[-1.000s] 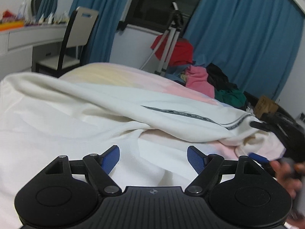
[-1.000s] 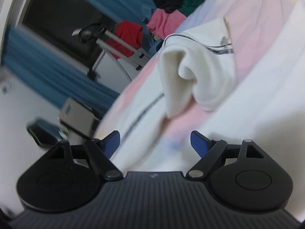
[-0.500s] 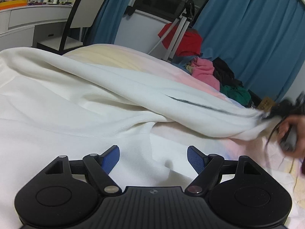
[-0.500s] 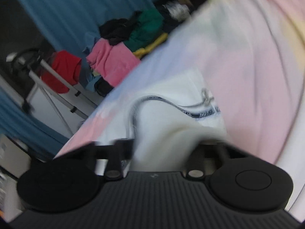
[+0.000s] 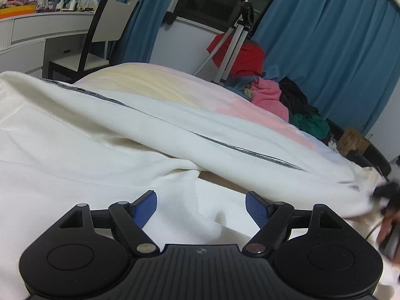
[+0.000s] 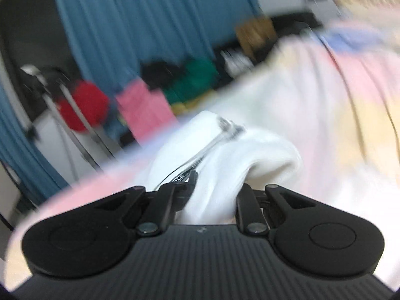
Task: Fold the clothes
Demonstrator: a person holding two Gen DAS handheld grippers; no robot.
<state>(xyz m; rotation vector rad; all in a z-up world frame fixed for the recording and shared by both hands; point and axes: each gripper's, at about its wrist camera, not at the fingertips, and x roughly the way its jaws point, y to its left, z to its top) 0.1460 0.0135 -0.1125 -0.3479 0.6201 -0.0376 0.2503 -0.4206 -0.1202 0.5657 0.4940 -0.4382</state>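
A white garment [image 5: 75, 145] with a dark striped trim lies spread over the bed. One long sleeve [image 5: 225, 147] is pulled out straight toward the right. My left gripper [image 5: 201, 206] is open and empty, low over the garment's body. My right gripper [image 6: 215, 197] is shut on the sleeve's cuff end [image 6: 235, 160], and the white cloth bunches between its fingers. In the left wrist view the right gripper [image 5: 385, 195] shows blurred at the far right edge, at the sleeve's end.
The bed has a pastel pink and yellow sheet [image 5: 175, 92]. A pile of pink, green, black and red clothes [image 5: 270, 95] lies beyond it by a tripod [image 5: 237, 32] and blue curtains [image 5: 325, 45]. A chair [image 5: 100, 32] and desk [image 5: 30, 32] stand left.
My right gripper has closed on the sleeve's cuff and pulled it out to the right, so the sleeve is now stretched straight. The left gripper stayed open over the garment.
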